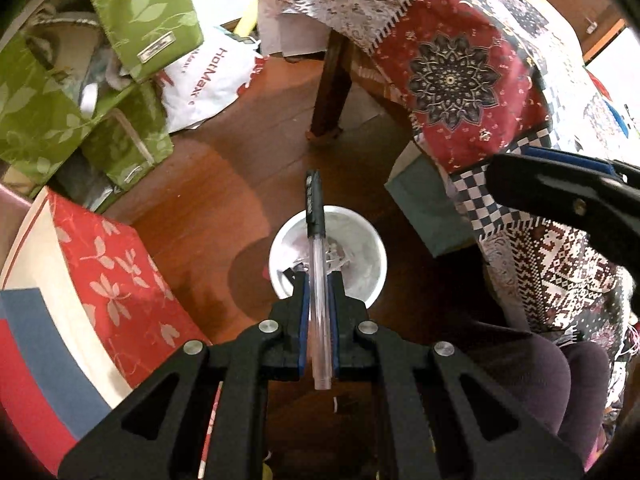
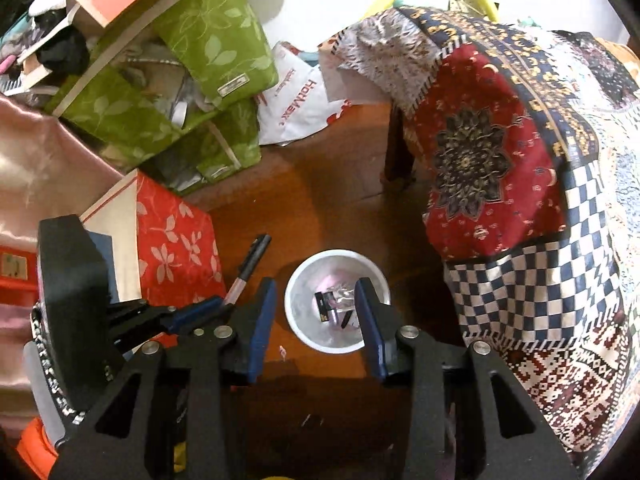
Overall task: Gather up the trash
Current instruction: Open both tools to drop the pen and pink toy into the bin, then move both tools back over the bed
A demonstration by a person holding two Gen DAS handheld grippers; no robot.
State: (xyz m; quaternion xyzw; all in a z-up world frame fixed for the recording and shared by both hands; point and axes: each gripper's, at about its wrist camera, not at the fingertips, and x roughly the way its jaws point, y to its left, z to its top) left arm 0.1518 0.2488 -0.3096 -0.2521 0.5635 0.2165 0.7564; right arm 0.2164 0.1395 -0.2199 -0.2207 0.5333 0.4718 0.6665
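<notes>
Pen (image 1: pixel 318 256) sits clamped in my left gripper (image 1: pixel 319 280), its clear barrel pinched between the blue pads, capped black end pointing forward along the fingers. From the left wrist view that long axis runs straight across the mouth of the white cup (image 1: pixel 362 240) on the wooden floor (image 1: pixel 224 200), with the cap reaching past the cup's far rim. So I judge the pen is above the cup, though height over it I cannot tell. Inside the cup lie a few small dark scraps (image 2: pixel 326 306). My right gripper (image 2: pixel 316 312) holds nothing, its jaws spread wide to either side of the cup. Left of the cup stands a red floral box (image 2: pixel 176 248); right of the cup hangs a patchwork cloth (image 2: pixel 500 184). Next I'd tip the cap downward before releasing, or the pen may bridge the rim.
</notes>
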